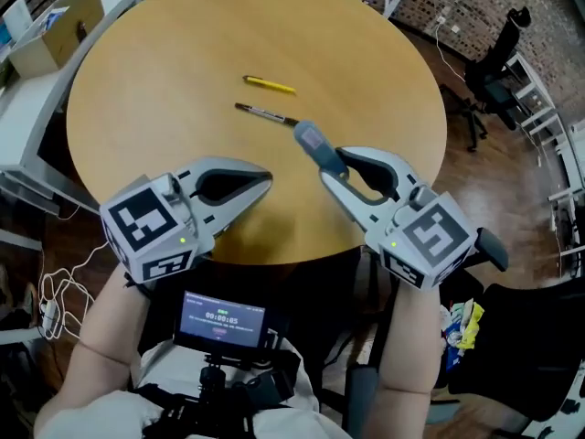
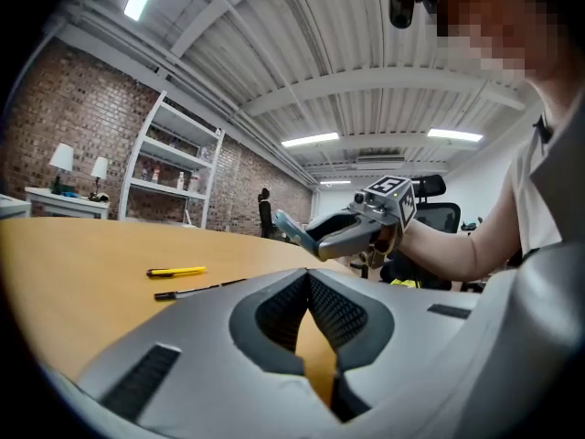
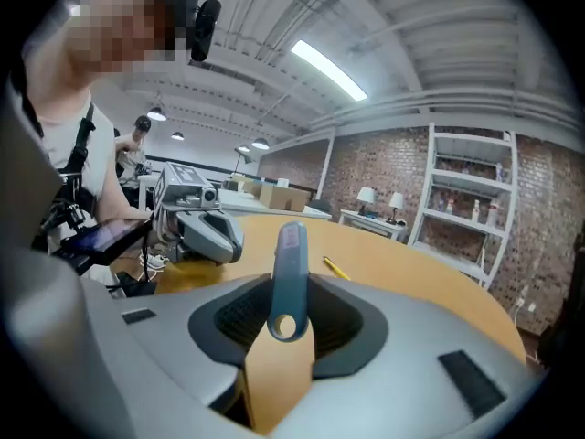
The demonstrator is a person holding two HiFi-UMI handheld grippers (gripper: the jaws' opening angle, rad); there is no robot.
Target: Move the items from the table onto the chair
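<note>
1. As far as I can read from the head view, the nearest thing is a small lit screen [image 1: 222,321] at the person's chest, below both grippers.
2. Left gripper [image 1: 267,180]: over the near edge of the round wooden table [image 1: 164,53], jaws together at the tips, nothing between them. Its own view agrees: the pads meet, and only tabletop shows through the gap behind them.
3. Right gripper [image 1: 331,174]: also over the near edge, just right of the left one, not touching it. Jaws clamped on a blue-grey flat tool [image 1: 316,145].
4. The tool sticks out past the jaw tips, held above the tabletop, pointing up-left in the head view. In the right gripper view I see a round hole at its gripped end.
5. Further in, a black pen [image 1: 265,112] lies flat near mid-table.
6. Just beyond it, near but not touching, lies a yellow pen-shaped item [image 1: 269,84]. I can't tell exactly what it is.
7. Far left, off the table: cardboard box [image 1: 55,30] on a white desk [image 1: 18,108].
8. Far right, well apart from the table: black office chair [image 1: 498,58].
</note>
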